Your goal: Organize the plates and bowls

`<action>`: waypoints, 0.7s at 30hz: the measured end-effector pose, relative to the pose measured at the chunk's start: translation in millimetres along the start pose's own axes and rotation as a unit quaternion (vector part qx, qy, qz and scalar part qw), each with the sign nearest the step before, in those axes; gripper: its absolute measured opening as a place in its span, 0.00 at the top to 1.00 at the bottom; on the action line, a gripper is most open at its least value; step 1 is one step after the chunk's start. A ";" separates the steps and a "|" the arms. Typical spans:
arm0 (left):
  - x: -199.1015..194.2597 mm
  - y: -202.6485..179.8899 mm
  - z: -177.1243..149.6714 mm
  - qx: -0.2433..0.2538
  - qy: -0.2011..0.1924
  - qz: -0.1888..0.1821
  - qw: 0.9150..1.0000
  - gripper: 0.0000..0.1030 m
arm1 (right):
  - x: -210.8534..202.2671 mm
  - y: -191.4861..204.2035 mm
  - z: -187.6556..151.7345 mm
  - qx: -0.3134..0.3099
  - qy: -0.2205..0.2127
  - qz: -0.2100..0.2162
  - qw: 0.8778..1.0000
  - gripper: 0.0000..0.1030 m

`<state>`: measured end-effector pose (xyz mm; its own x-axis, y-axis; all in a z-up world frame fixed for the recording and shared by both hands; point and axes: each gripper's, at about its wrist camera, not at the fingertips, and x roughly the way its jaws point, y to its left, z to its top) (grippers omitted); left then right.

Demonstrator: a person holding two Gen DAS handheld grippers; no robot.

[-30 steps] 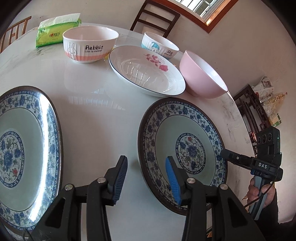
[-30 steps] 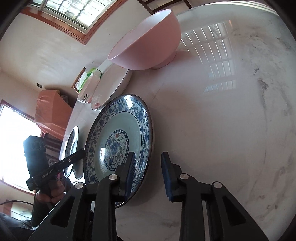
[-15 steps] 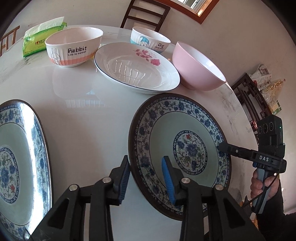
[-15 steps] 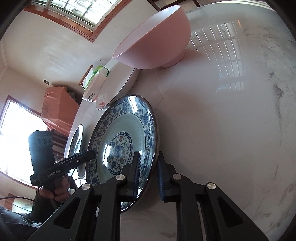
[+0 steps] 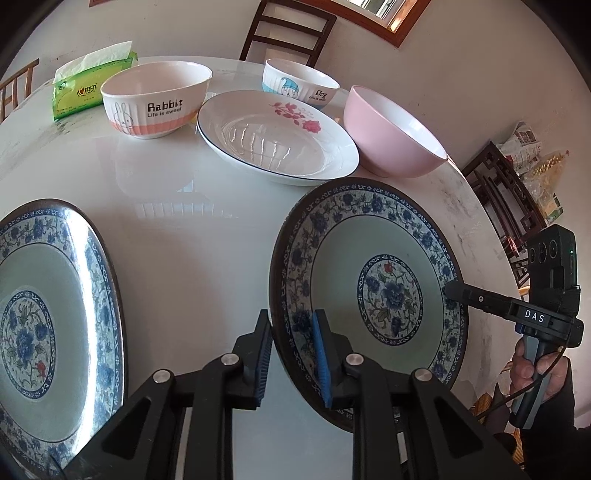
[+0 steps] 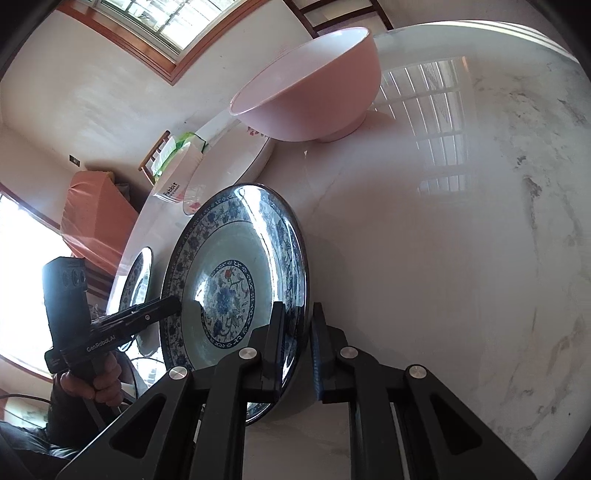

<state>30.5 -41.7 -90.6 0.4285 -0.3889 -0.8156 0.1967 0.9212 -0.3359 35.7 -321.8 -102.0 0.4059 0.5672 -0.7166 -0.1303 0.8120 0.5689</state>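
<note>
A blue-and-white floral plate [image 5: 373, 295] [image 6: 225, 280] lies near the table's front edge. My left gripper [image 5: 291, 356] straddles its left rim. Its jaws are closing with the rim between them, and a slight gap remains at the outer pad. My right gripper [image 6: 297, 347] is shut on the opposite rim, and its fingertip shows at the plate's right edge in the left wrist view. A matching second plate [image 5: 37, 314] lies to the left. Behind stand a pink bowl [image 5: 391, 136], a white rose plate [image 5: 277, 144], a Rabbit bowl [image 5: 155, 99] and a Dog bowl [image 5: 299, 83].
The round white marble table [image 5: 184, 240] has bare room between the two floral plates. A green tissue pack [image 5: 88, 88] sits at the back left. A dark chair [image 5: 288, 29] stands behind the table. A person's hand [image 5: 532, 369] holds the right gripper's handle.
The left jaws have narrowed from wide apart to close around the plate's left rim, and the left view has moved nearer. The right jaws have shut on the opposite rim.
</note>
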 end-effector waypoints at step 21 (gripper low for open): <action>-49.2 51.9 0.4 -0.047 -0.042 0.023 0.998 0.79 | 20.4 62.3 9.2 -0.037 0.004 -0.003 0.999 0.87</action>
<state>20.0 25.2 -67.7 0.5078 -0.3432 -0.7901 0.0936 0.9337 -0.3455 44.2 -260.9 -77.5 0.3999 0.5627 -0.7235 -0.1951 0.8235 0.5327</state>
